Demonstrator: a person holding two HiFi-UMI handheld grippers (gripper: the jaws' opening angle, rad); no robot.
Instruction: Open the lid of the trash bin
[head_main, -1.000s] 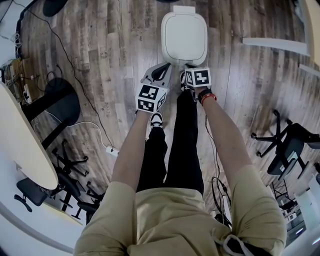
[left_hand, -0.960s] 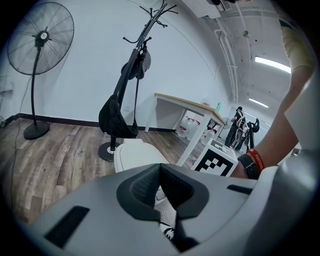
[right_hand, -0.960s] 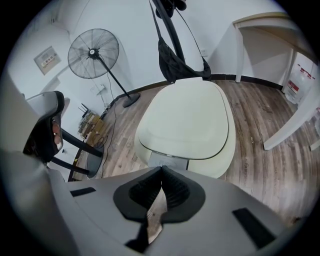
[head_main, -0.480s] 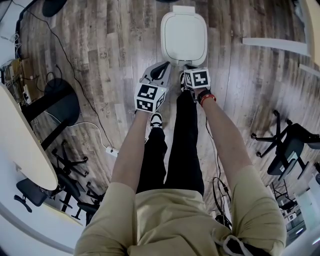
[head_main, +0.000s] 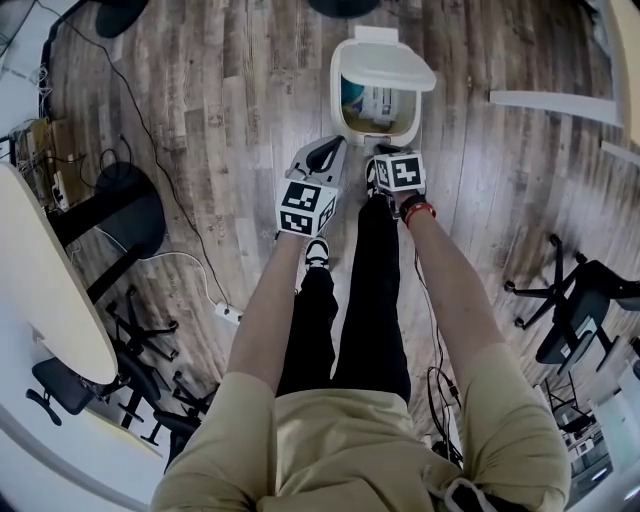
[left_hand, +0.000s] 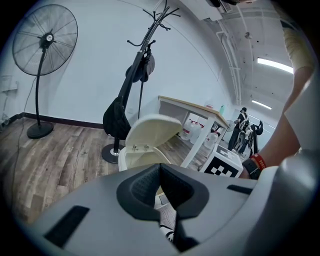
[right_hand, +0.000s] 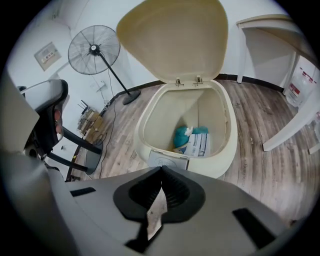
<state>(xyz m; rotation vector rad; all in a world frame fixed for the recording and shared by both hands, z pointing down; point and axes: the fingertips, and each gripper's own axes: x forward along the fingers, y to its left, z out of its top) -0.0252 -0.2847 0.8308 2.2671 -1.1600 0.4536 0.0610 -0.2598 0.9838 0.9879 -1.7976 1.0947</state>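
Lid (head_main: 386, 62) of the cream trash bin (head_main: 345, 125) stands up on its back hinge, tilted over the far rim, so the mouth of the bin is wide open. The opening itself looks done to me. At the bottom inside I see a teal wad (right_hand: 182, 136) and a white printed packet (right_hand: 200, 145). The person (head_main: 350, 420) stands just before the bin on the wooden floor (head_main: 220, 100) and holds both tools low, near its front edge. The left tongs (head_main: 326, 150) are closed tip to tip with nothing between them. The right tongs (head_main: 381, 150) are also closed and empty; only floor shows through the slit under the tips. Neither of them touches the lid, and what holds it up I cannot tell. I think only releasing it remains, if anything.
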